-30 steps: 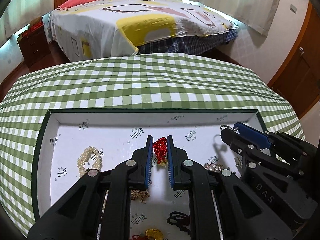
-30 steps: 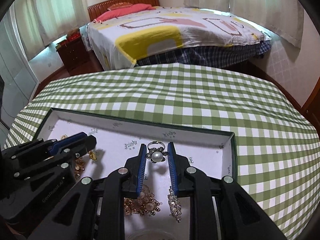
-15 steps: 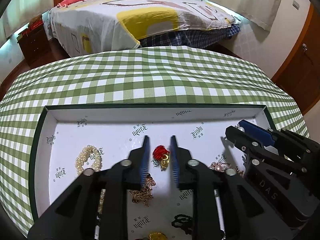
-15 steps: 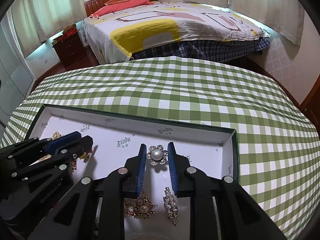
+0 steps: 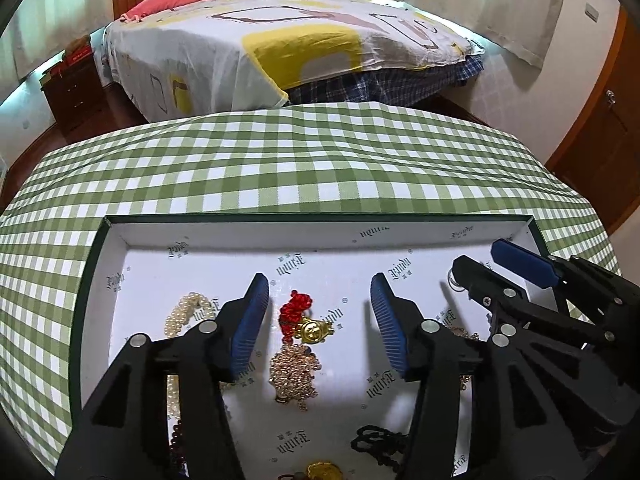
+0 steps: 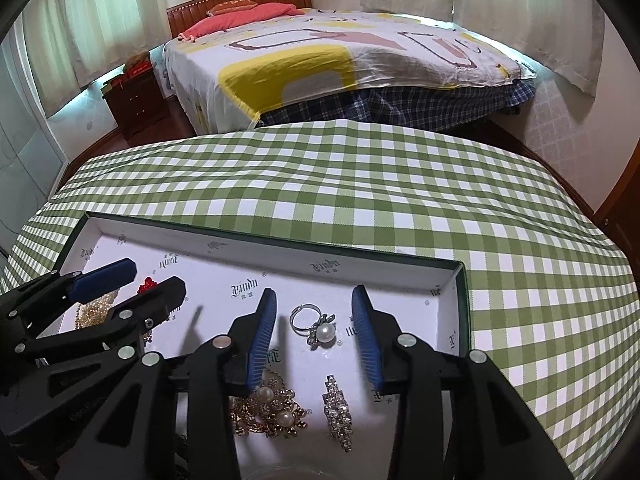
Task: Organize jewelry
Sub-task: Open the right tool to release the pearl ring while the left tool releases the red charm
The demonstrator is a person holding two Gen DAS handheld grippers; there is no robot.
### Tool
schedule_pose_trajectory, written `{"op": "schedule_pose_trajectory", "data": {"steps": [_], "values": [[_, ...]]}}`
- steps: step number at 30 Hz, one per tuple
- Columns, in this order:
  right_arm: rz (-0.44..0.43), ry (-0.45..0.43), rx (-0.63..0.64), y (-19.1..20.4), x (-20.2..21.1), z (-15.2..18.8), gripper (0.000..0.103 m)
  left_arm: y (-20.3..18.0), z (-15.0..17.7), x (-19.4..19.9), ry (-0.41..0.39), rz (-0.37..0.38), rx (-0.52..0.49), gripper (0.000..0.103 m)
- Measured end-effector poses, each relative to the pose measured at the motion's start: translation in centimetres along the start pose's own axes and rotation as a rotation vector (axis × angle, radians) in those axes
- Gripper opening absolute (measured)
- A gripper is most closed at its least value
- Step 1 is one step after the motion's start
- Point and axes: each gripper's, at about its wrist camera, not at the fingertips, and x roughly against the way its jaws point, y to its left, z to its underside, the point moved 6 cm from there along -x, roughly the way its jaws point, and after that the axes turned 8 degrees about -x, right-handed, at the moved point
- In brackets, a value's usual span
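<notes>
A shallow white-lined box with a dark green rim (image 5: 320,217) (image 6: 464,292) lies on the checked cloth. My left gripper (image 5: 318,304) is open above a red bead piece with a gold charm (image 5: 302,318) that lies in the box. My right gripper (image 6: 314,312) is open above a silver ring with a pearl (image 6: 316,326) that lies in the box. A pearl strand (image 5: 182,312), a gold chain heap (image 5: 294,374), a gold-and-pearl brooch (image 6: 268,408) and a crystal clip (image 6: 339,412) also lie in the box.
The table carries a green-and-white checked cloth (image 5: 320,160). Beyond it stands a bed (image 6: 340,52) with a nightstand (image 6: 132,96) at its left. A black cord piece (image 5: 376,446) and a gold coin charm (image 5: 324,472) lie near the box's front.
Both grippers have opened. The red bead piece and the pearl ring, held between the fingers a second ago, now lie in the box. Both grippers have drawn back a little.
</notes>
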Motion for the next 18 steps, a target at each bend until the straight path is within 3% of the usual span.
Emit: {"op": "schedule_pose_trajectory", "data": {"steps": [5,10,18], "values": [[0.011,-0.014,-0.011,-0.3,0.2,-0.1,0.049,0.7,0.0,0.3,-0.002,-0.013,0.016,0.062],[0.023,-0.030,-0.031,-0.8,0.5,-0.3,0.062,1.4,0.1,0.7,-0.012,-0.037,0.023,0.077],[0.041,-0.053,-0.029,-1.1,1.4,0.0,0.079,2.6,0.3,1.8,-0.039,-0.088,0.018,0.090]]}}
